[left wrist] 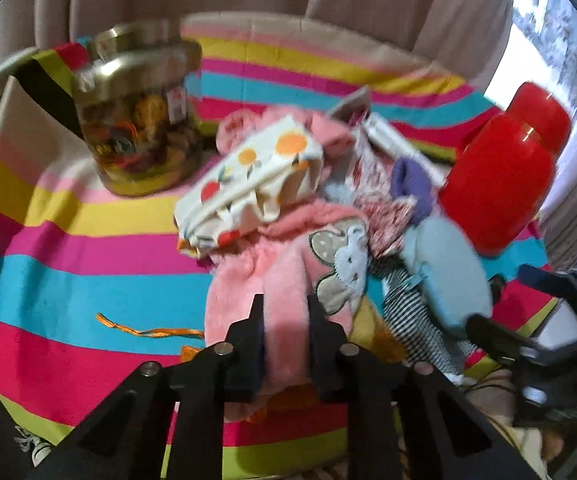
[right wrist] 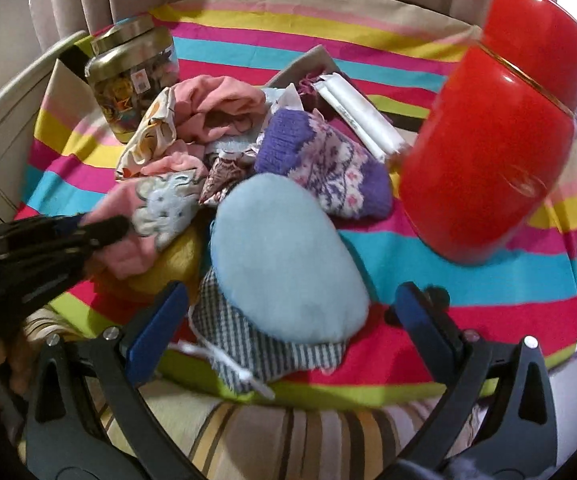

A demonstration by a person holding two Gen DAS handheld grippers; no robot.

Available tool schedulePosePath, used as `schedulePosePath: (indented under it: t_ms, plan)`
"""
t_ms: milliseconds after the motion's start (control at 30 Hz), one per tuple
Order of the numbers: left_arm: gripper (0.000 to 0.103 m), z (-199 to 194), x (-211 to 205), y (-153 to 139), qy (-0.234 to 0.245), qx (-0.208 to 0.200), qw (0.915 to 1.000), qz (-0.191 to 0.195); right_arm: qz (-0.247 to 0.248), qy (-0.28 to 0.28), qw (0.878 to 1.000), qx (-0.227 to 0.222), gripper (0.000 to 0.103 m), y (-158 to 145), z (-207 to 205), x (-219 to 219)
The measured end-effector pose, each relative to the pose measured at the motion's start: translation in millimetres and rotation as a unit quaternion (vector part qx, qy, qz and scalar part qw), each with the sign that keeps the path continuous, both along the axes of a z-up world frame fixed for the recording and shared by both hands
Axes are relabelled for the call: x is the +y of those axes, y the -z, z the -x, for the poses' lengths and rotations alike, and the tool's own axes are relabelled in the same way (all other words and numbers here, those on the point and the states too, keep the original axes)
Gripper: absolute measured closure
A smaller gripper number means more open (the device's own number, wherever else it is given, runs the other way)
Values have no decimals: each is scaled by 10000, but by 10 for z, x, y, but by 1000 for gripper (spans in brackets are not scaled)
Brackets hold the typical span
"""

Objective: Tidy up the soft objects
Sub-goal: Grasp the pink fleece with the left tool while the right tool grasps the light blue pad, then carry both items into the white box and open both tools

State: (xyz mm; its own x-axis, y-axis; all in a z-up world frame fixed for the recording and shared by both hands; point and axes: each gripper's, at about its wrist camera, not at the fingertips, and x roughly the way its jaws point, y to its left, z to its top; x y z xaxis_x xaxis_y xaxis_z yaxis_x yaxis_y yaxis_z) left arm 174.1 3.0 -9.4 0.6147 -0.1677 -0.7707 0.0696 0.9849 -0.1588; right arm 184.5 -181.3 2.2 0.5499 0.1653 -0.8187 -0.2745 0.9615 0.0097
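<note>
A heap of soft things lies on the striped cloth (left wrist: 68, 280). My left gripper (left wrist: 284, 308) is shut on a pink fleece garment (left wrist: 256, 280) with a grey elephant patch (left wrist: 340, 264); it shows from the side in the right wrist view (right wrist: 108, 228). A fruit-print cloth (left wrist: 256, 176) lies on top of the fleece. My right gripper (right wrist: 288, 312) is open, its fingers either side of a pale blue plush pad (right wrist: 284, 256) lying on striped fabric (right wrist: 248, 344). A purple knitted hat (right wrist: 324, 164) lies behind the pad.
A glass jar with a metal lid (left wrist: 140, 120) stands at the back left. A red canister (right wrist: 492, 136) stands at the right, close to the heap. An orange ribbon (left wrist: 144, 330) lies on the cloth. Curtains hang behind.
</note>
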Motion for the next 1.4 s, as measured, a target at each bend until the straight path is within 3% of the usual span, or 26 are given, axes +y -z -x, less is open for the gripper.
schedulePosePath:
  t_ms: [167, 400, 600, 733, 933, 1400]
  plan:
    - [88, 168, 106, -76, -49, -317, 9986, 409, 93, -30, 9999, 63, 0, 77, -149, 69]
    - [88, 384, 156, -269, -67, -818, 9930, 855, -27, 61, 9988, 488, 1, 236, -315, 61]
    - [88, 524, 63, -386, 134, -1133, 9893, 907, -317, -4, 9974, 655, 36, 309, -349, -6]
    - [88, 638, -11, -474, 253, -1372, 9862, 891, -347, -94, 9982, 477, 52, 254, -250, 2]
    - [88, 745, -127, -547, 404, -1521, 9842, 814, -724, -32, 9971, 220, 64, 174, -99, -155]
    - [88, 912, -401, -752, 496, -1735, 9814, 660, -1278, 376, 9895, -562, 69, -234, 253, -553]
